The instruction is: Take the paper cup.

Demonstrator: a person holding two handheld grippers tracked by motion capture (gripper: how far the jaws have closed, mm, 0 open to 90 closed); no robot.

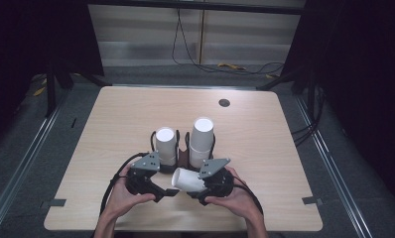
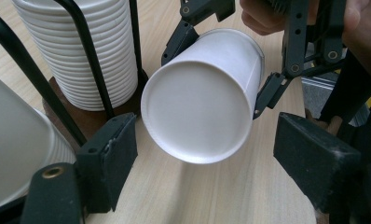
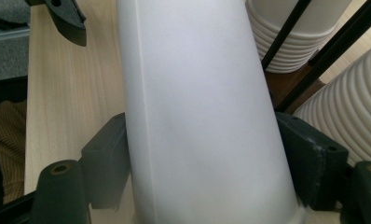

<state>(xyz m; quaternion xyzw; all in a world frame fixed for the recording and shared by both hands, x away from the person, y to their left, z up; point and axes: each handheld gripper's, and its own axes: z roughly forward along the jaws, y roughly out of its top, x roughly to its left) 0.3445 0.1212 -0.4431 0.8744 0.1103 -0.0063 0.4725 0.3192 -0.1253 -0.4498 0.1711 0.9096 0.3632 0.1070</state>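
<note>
While you hold a gripper in each hand, the high view shows a single cup (image 1: 186,179) on its side between them, near the front edge of the table (image 1: 285,144). Your right gripper (image 1: 198,191) has it; your left gripper (image 1: 169,192) sits just beside its closed base. Behind stand two cup stacks in a wire rack (image 1: 183,148): the left stack (image 1: 165,145) and the taller right stack (image 1: 201,141).

Left gripper view: your left gripper (image 2: 207,163) is wide open, nothing between the pads. The cup (image 2: 202,98) floats just ahead with its base facing the camera, above the wood. Your right gripper's jaws pinch its wall on both sides near the rim end. A stack (image 2: 81,51) in the rack stands at left.

Right gripper view: your right gripper (image 3: 197,158) is closed on the cup (image 3: 197,107), pads pressed on opposite sides of the wall, rim end near the camera. Ribbed stacks (image 3: 346,107) sit at right.

Handling, my guess: thin paper cup, very light, wall dents easily, smooth and a bit slippery. Squeeze softly. Grip it near the base, where it's stiffest. Mid-wall will buckle if you clamp hard.
</note>
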